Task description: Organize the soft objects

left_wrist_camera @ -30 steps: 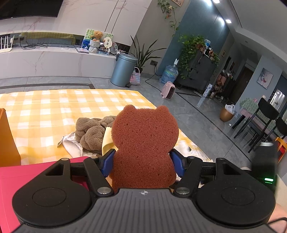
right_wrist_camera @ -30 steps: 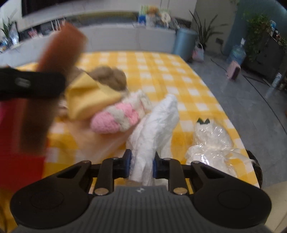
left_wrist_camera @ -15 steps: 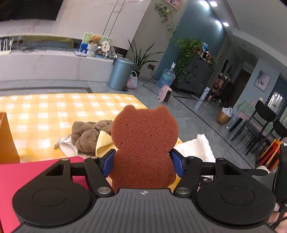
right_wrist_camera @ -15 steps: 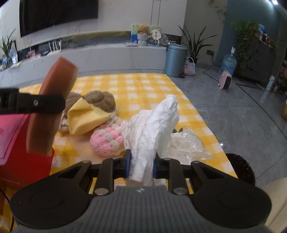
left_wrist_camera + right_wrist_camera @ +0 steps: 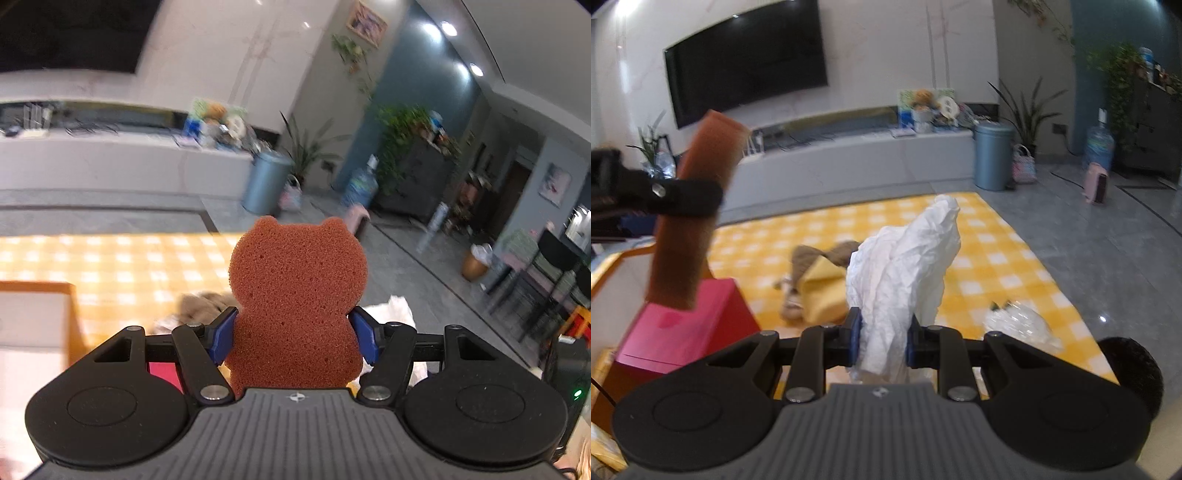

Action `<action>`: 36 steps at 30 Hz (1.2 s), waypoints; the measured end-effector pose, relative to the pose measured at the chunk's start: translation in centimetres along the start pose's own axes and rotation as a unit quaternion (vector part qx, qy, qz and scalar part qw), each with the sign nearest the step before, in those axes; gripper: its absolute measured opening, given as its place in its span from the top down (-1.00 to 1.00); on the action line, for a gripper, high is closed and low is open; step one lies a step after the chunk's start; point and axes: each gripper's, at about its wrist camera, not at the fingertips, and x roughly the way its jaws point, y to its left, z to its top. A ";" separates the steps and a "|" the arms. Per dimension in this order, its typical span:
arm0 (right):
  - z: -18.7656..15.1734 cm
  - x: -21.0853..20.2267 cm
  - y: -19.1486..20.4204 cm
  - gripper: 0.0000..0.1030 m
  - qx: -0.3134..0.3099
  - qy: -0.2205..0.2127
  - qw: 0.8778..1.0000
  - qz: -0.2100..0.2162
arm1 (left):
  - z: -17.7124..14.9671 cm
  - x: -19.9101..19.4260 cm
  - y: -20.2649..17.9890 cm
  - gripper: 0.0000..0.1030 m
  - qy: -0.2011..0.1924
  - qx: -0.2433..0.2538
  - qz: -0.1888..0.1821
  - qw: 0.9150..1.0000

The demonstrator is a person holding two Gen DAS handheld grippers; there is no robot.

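The brown bear-shaped sponge [image 5: 297, 302] stands upright between the blue pads of the left gripper [image 5: 295, 338], which is clamped on its waist. The crumpled white cloth [image 5: 905, 273] rises from the right gripper [image 5: 884, 341], whose pads pinch its lower part. Beyond the right gripper, a yellow cloth [image 5: 823, 295] and a brown plush [image 5: 809, 258] lie on the checked tablecloth [image 5: 997, 258]; a red box [image 5: 683, 332] sits to its left.

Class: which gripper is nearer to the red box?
Left. The left gripper, shut on the brown sponge, hangs just above the red box; the right gripper, holding the white cloth, is beside it.
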 end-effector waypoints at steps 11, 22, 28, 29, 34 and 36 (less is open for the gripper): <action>1.5 -3.1 7.9 0.57 -0.053 -0.049 0.992 0.102 | -0.6 -11.0 4.8 -0.45 -0.045 -0.063 0.165 0.983; 2.0 -2.1 20.0 0.57 -0.089 -0.042 0.974 0.202 | -3.4 -13.0 12.9 -0.45 0.002 -0.102 0.227 0.968; 0.6 0.7 24.4 0.57 -0.100 -0.039 0.983 0.149 | -5.7 -9.4 15.6 -0.45 0.101 -0.116 0.201 0.967; 0.5 0.9 24.4 0.57 -0.086 -0.042 0.984 0.151 | -6.0 -8.6 15.6 -0.45 0.115 -0.110 0.212 0.964; 0.0 1.0 24.2 0.57 -0.082 -0.037 0.983 0.162 | -7.0 -6.7 15.3 -0.45 0.158 -0.110 0.204 0.960; -0.1 1.1 24.2 0.57 -0.085 -0.031 0.982 0.165 | -7.1 -6.4 15.1 -0.47 0.168 -0.109 0.192 0.961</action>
